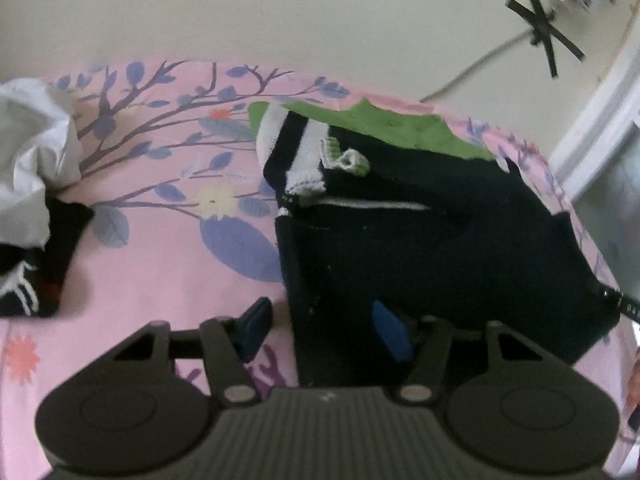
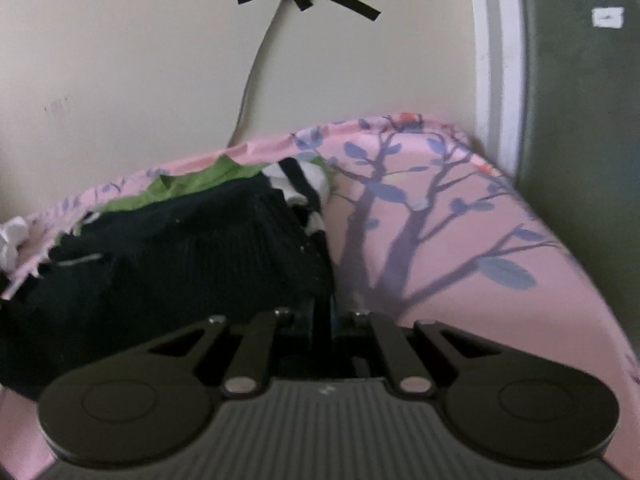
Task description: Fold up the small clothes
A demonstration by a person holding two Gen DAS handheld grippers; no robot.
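Observation:
A small dark navy garment (image 1: 420, 248) with green trim and a white-and-navy striped cuff (image 1: 292, 152) lies on the pink floral sheet (image 1: 160, 208). My left gripper (image 1: 324, 332) is open, its blue fingertips (image 1: 256, 326) straddling the garment's near left edge. In the right wrist view the same garment (image 2: 168, 264) lies at the left. My right gripper (image 2: 320, 320) is shut on the garment's near right edge, with dark fabric pinched between the jaws.
A crumpled white cloth (image 1: 32, 152) and a dark garment with white and red marks (image 1: 36, 272) lie at the left of the bed. A wall (image 1: 320, 20) with a taped cable (image 1: 540, 28) stands behind. A white door frame (image 2: 496, 60) is at the right.

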